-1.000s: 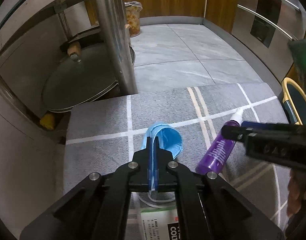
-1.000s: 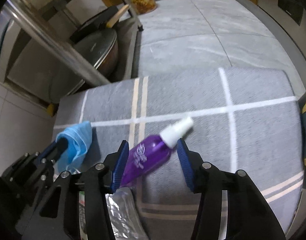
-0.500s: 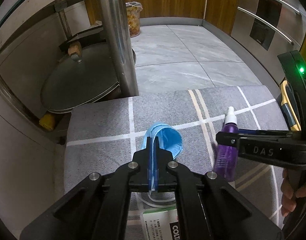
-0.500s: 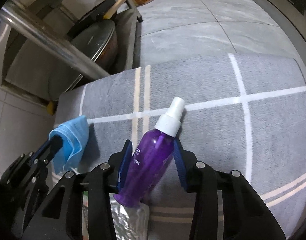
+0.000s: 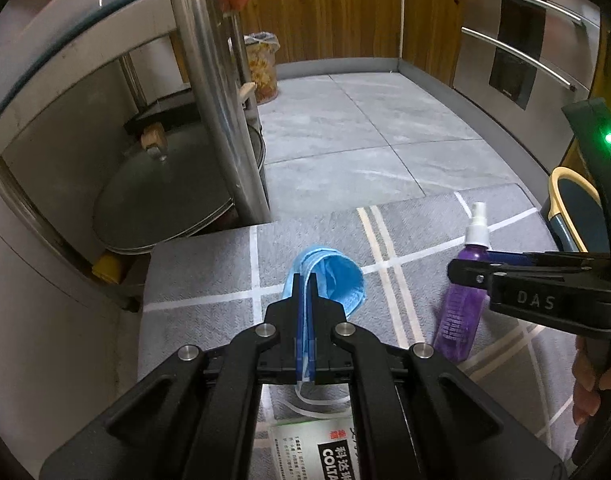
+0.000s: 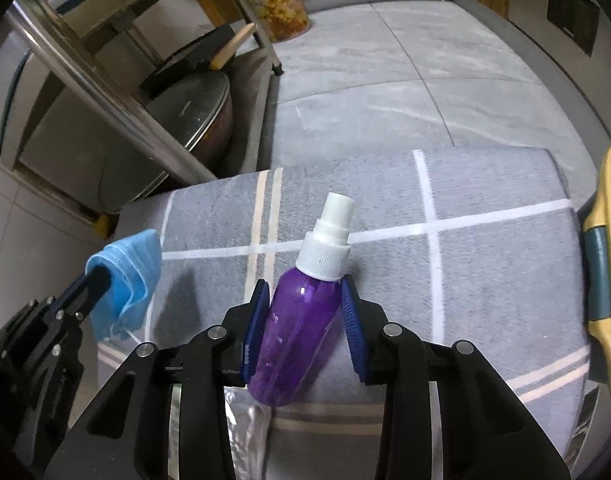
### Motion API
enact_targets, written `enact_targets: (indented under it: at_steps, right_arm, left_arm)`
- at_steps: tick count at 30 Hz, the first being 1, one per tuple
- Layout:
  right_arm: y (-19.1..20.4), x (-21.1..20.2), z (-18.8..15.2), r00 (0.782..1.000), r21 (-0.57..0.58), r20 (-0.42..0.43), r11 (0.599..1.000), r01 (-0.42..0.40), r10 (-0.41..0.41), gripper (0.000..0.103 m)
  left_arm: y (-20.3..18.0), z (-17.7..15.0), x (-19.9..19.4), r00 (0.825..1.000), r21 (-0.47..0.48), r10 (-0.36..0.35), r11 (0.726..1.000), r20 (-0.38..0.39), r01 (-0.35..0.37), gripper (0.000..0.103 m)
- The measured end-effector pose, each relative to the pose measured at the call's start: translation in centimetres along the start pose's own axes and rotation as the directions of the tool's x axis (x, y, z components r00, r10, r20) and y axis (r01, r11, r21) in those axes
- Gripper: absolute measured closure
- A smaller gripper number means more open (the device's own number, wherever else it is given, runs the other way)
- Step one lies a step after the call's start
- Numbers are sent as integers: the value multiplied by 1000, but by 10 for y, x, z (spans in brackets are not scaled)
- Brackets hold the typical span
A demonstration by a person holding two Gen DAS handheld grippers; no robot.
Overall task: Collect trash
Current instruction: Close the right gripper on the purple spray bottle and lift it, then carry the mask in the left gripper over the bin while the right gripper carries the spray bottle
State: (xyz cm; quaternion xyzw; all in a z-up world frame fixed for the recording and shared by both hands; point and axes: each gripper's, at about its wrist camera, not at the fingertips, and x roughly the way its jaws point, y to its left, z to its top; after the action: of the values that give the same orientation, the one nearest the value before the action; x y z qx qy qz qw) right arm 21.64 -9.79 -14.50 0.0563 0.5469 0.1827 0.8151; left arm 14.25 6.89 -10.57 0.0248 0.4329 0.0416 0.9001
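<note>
A blue face mask (image 5: 339,276) hangs folded from my left gripper (image 5: 305,280), which is shut on it just above the grey mat (image 5: 201,272). From the right wrist view the mask (image 6: 133,264) and left gripper (image 6: 95,280) sit at the left. A purple spray bottle (image 6: 301,320) with a white nozzle stands tilted between the blue pads of my right gripper (image 6: 305,292). Its jaws are closing, and both pads press the bottle's sides. The left wrist view shows the bottle (image 5: 459,320) clamped near its shoulder, its base off the mat.
A white printed packet (image 5: 325,452) lies under the left gripper and a silver foil wrapper (image 6: 245,420) under the right. A steel rack leg (image 5: 221,120) and a pan lid (image 5: 165,196) stand at the left. A flowery bin (image 6: 283,12) is far back. A yellow-rimmed object (image 6: 609,248) borders the mat's right.
The bottle lay flat on the mat between wide jaws; now the jaws have narrowed onto it and it is raised upright. The left gripper and the mask have risen slightly.
</note>
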Motion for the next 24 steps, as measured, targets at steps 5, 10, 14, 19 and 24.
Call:
enact_targets:
  at_steps: [5,10,14,19,24]
  right_arm:
    - [-7,-26,-6,998,-10,56,1000,12,-11,67]
    - [-18,-61,-14,992,-10,126,1000,12,-10,68]
    - [-31,-89,-22,983,-4,180,1000,16,-15,68]
    - [-55,-124,-42,975,10,220,999,30,-32,68]
    - [-74,-158,-61,963,32,263,998,48,-55,68]
  left_arm:
    - [-8,-3,-15,999,-1,13,1000,33,-13,102]
    - [-16,-3,-35,998,-20,15,1000,68,-14,102]
    - [-25,-1,-56,994,-40,8,999,110,-3,102]
    - [-43,1,-78,989,-31,0,1000,145,5,102]
    - [-69,7,-102,983,-29,-35,999,178,41,102]
